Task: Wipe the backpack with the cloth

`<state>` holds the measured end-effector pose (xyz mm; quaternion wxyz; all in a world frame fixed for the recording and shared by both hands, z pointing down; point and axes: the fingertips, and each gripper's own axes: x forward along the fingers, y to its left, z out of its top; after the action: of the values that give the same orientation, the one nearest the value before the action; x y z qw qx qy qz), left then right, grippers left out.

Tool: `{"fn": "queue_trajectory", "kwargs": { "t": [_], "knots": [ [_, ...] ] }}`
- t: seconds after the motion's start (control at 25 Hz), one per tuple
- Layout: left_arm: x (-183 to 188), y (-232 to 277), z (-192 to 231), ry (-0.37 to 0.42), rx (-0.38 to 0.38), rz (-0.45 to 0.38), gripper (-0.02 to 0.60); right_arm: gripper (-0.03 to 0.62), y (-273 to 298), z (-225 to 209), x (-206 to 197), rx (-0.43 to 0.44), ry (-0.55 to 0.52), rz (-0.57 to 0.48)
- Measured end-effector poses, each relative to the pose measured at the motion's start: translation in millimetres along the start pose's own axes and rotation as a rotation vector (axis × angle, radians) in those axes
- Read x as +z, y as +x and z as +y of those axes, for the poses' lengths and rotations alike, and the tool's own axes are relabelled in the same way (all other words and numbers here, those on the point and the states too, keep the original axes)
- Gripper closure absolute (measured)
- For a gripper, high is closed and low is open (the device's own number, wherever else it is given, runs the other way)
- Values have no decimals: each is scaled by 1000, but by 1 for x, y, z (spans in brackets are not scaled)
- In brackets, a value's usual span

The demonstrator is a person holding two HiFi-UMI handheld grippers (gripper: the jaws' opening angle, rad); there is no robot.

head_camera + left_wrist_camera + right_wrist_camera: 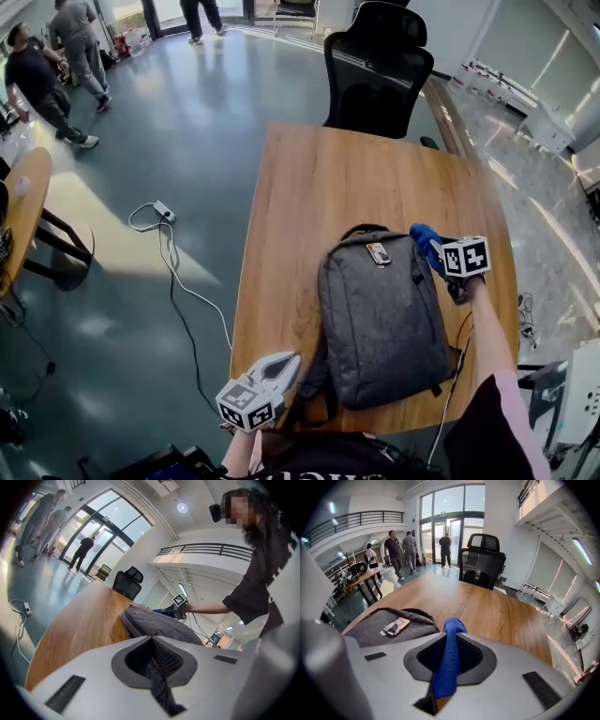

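A grey backpack (380, 319) lies flat on the wooden table (347, 178), its top handle pointing away from me and a small tag (378, 253) near the top. My right gripper (433, 251) is at the backpack's upper right corner, shut on a blue cloth (424, 240). In the right gripper view the cloth (449, 658) sticks out between the jaws, just right of the backpack (389, 627). My left gripper (287, 364) is at the bag's lower left corner, shut on a dark grey strap (161, 691) of the backpack (154, 625).
A black office chair (378, 70) stands at the table's far edge. A power strip with a white cable (164, 214) lies on the floor to the left. A round wooden table (23, 202) and several people stand far left.
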<state>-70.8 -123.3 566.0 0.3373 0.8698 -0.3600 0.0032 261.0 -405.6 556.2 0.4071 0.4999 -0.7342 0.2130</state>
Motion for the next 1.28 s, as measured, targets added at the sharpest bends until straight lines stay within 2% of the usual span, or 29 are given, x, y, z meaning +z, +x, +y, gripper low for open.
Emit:
{"fn": "queue_trajectory", "kwargs": {
  "t": [0.28, 0.8, 0.96, 1.28],
  "knots": [
    [-1, -2, 12, -16, 9, -1, 584, 533, 18, 4, 36, -14, -117, 32],
    [-3, -11, 29, -42, 45, -30, 583, 533, 54, 75, 66, 28, -362, 98],
    [-6, -12, 29, -48, 52, -37, 583, 533, 58, 106, 78, 74, -407, 76],
    [-6, -15, 23, -46, 40, -53, 583, 533, 59, 191, 90, 188, -563, 59]
  ]
}}
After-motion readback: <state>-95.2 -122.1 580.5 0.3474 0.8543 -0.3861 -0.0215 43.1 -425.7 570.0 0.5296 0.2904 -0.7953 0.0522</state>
